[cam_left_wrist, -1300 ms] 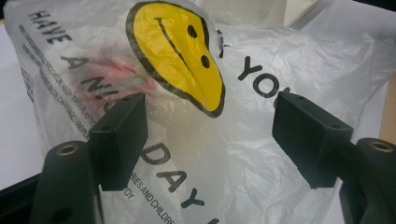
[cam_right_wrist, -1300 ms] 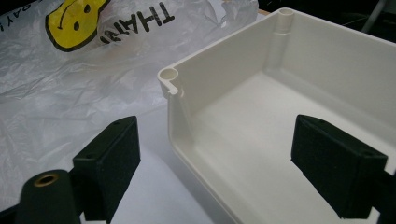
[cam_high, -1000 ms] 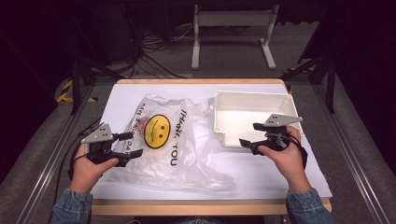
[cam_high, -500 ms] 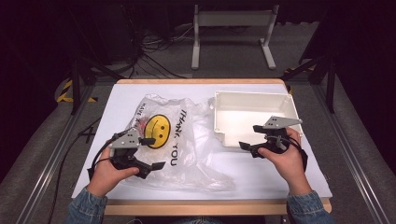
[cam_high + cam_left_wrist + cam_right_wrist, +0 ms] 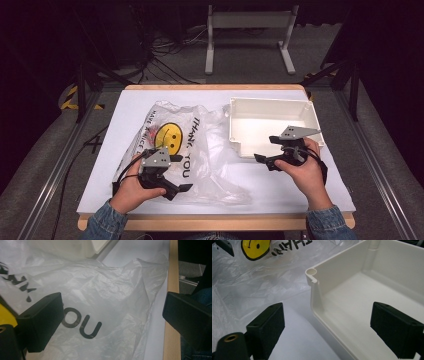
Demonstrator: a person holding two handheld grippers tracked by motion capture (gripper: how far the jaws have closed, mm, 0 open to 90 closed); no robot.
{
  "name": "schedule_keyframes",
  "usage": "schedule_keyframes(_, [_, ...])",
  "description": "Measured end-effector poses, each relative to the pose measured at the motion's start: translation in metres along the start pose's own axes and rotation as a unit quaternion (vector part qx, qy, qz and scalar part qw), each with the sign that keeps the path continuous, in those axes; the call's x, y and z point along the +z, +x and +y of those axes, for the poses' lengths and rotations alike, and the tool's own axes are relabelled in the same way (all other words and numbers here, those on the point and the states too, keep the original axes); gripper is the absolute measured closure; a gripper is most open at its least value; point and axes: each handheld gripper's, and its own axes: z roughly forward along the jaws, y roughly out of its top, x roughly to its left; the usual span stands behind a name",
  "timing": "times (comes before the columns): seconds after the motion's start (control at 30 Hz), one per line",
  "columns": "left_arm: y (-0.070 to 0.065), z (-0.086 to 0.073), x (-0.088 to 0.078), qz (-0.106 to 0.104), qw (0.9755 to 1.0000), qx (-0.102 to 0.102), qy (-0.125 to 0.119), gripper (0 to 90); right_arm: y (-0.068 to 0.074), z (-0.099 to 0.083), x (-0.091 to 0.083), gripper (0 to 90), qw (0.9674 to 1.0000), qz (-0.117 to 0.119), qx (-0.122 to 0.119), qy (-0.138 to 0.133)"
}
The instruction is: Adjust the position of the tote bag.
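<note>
Table: a white-topped table [image 5: 280, 185] with a wooden edge, the person's forearms in denim sleeves coming in from its near side.

Plastic bag: a thin, clear, crumpled plastic bag [image 5: 200, 150] lies flat on the left half of the table, printed with a yellow smiley face [image 5: 167, 136] and black "THANK YOU" lettering [image 5: 189, 147]. Its right edge reaches up to the near left corner of the bin.

Bin: an open white plastic bin [image 5: 272, 106] sits on the far right part of the table, its near wall lower than the others.

Left gripper: the left gripper [image 5: 175, 189] hangs low over the near part of the bag, just beside the lettering, jaws pointing to the right. In the left gripper view the letters "OU" [image 5: 82, 325] lie between its black pads [image 5: 42, 320].

Left jaws: spread wide, having just been opening; bag film lies beneath and between them, but the pads do not press on it.

Right gripper: the right gripper [image 5: 261, 159] is held at the bin's near left corner, jaws pointing left.

Right jaws: wide apart, nothing gripped; in the right gripper view the bin's low near wall [image 5: 329, 322] runs between the two pads [image 5: 268, 325], apart from both.
</note>
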Motion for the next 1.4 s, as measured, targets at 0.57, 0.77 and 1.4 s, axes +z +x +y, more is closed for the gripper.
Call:
schedule_keyframes(0.57, [-0.007, -0.003, 0.041, 0.016, 0.9974, 0.050, 0.051, 10.1, 0.002, -0.001, 0.004, 11.6, 1.0000, 0.003, 0.003, 0.004])
schedule_keyframes(0.77, [-0.003, -0.005, 0.038, 0.002, 0.9973, 0.052, 0.052, 44.3, 0.003, -0.001, 0.006, 11.6, 1.0000, 0.006, 0.002, 0.007])
schedule_keyframes(1.4, [0.013, -0.018, -0.022, -0.015, 0.9992, 0.034, 0.017, 90.0, 0.026, 0.005, 0.026, 33.0, 0.9962, 0.080, -0.004, 0.033])
